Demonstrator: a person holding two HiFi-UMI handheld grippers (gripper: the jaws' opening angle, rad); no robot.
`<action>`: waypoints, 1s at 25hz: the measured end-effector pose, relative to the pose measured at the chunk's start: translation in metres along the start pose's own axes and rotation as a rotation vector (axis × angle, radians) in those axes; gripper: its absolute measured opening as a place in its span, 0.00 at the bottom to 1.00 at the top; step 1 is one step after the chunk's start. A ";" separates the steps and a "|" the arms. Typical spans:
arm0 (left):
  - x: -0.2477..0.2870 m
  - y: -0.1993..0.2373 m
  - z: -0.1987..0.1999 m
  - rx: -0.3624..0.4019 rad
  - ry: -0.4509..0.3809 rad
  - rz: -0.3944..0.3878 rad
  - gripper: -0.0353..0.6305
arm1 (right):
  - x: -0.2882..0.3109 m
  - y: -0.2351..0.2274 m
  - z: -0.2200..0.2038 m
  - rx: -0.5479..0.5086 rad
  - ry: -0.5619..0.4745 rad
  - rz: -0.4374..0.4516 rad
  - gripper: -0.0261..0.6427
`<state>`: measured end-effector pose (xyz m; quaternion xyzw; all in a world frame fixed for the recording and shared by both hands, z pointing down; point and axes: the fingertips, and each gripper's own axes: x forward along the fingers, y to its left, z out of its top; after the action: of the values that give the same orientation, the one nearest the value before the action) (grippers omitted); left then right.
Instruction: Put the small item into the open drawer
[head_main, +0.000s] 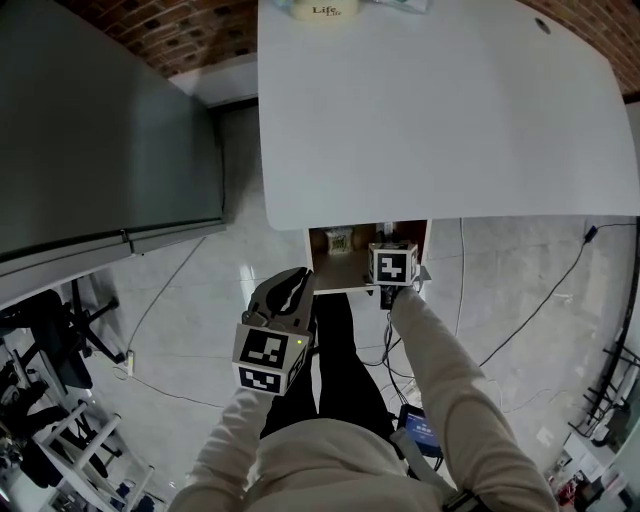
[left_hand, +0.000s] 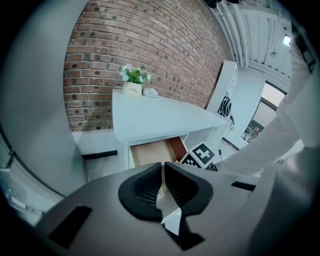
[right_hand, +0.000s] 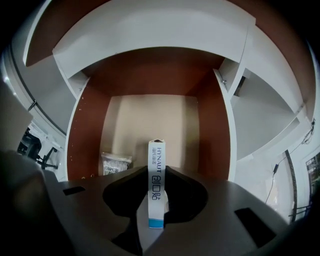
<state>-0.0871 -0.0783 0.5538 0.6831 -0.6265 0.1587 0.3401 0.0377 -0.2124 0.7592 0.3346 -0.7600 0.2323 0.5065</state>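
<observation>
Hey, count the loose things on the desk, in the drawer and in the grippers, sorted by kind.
Flower pot: 1, on the desk
Small pale item beside the pot: 1, too small to identify
Plastic packet: 1, in the drawer
Slim white box: 1, held by the right gripper
Total: 4

White, blue-tipped box (right_hand: 156, 170); brown drawer (right_hand: 86, 135)

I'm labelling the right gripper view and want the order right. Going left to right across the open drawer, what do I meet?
Drawer's left wall → plastic packet → white box held between the jaws → drawer's right wall.
</observation>
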 end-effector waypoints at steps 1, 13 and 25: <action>-0.001 0.000 -0.001 -0.002 0.001 0.002 0.10 | 0.000 0.000 0.002 -0.005 -0.001 -0.001 0.20; -0.004 0.004 -0.010 -0.016 0.010 0.000 0.10 | 0.006 0.005 0.006 -0.018 -0.004 -0.030 0.20; -0.007 0.002 -0.010 -0.004 0.000 -0.021 0.10 | -0.008 0.009 0.004 -0.007 -0.015 -0.011 0.31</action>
<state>-0.0879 -0.0660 0.5570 0.6889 -0.6198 0.1539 0.3429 0.0312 -0.2067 0.7501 0.3386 -0.7628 0.2244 0.5032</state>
